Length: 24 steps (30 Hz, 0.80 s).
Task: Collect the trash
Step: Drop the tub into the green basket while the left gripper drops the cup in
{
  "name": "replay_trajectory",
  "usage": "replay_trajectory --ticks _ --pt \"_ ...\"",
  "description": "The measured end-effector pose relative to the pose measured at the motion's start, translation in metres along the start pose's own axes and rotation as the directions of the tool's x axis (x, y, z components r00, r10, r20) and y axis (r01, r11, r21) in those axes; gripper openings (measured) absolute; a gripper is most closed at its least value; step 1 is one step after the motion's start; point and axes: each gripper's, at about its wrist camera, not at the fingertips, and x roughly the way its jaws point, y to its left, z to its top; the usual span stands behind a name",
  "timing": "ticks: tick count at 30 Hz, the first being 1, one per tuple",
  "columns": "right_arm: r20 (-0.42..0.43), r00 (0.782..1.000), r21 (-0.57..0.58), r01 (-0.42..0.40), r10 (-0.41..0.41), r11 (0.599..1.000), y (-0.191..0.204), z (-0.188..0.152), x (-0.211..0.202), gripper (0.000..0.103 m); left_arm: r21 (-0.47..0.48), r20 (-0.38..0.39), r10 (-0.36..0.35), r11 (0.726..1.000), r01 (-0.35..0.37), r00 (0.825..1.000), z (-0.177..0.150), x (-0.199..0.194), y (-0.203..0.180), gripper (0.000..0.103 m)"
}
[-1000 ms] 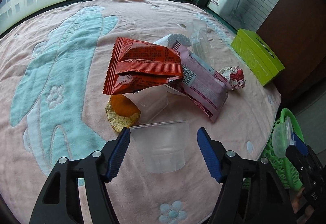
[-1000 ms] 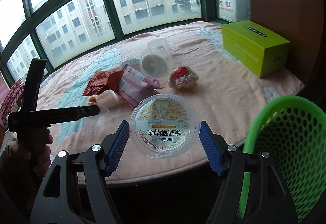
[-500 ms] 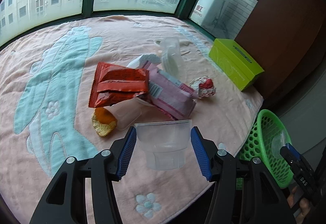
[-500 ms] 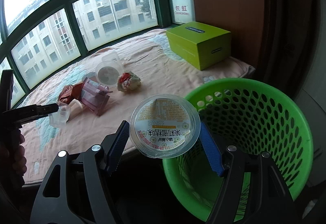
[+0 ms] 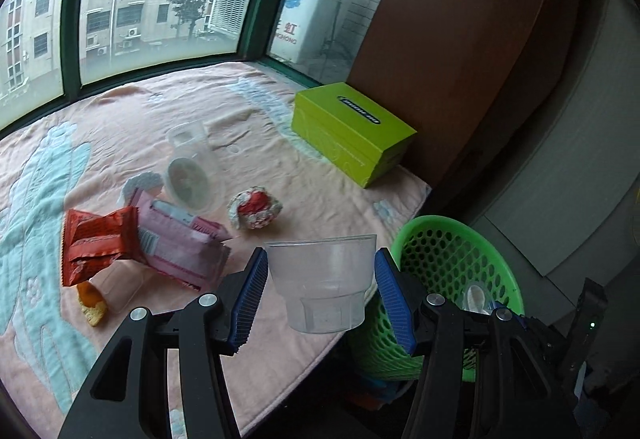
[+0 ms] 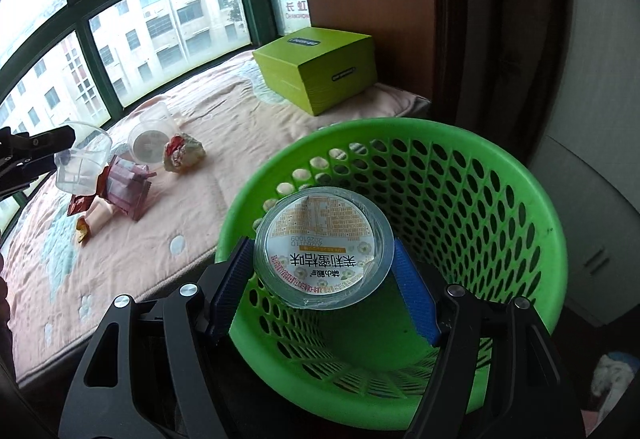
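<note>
— Pink blanket with pale blue shapes covers the window ledge; what lies on it, going from nine o'clock across?

— At nine o'clock in the left wrist view sits a red snack wrapper, overlapping a pink wrapper just beside it. Below them, at about eight o'clock, lies an orange scrap. Toward eleven o'clock a clear cup on its side rests next to the pink wrapper, and a crumpled foil ball lies near the centre. At one o'clock stands a lime-green box against the brown wall.

— And the grippers?

— The left gripper pinches an empty clear plastic cup between its blue pads, upright, above the blanket's edge. At four o'clock the green basket stands off the ledge.

— What does the right one carry?

— In the right wrist view the right gripper clamps a round lidded tub, its printed label facing the camera, held above the basket's mouth. The basket's perforated wall fills the frame from three to six o'clock. The left gripper and its cup show at nine o'clock there.
</note>
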Motion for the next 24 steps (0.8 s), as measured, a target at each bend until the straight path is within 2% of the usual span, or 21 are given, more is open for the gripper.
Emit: replay_trajectory --ticks 6,18,24 --pt "0.009 1.000 0.044 0.010 -0.011 0.999 -0.019 -0.003 -0.007 0.080 0.071 -0.021 -0.064 0.995 0.065 0.998 0.005 0.019 -0.042 0.054" --pt "0.069 0.995 0.089 0.063 -0.069 0.994 -0.048 -0.002 -0.035 0.085 0.161 -0.120 -0.138 0.974 0.157 0.983 -0.005 0.066 -0.102 0.054" --pt "0.087 0.991 0.116 0.087 -0.098 0.989 -0.061 -0.004 -0.045 0.086 0.172 -0.178 -0.167 0.965 0.198 0.970 -0.015 0.085 -0.120 0.054"
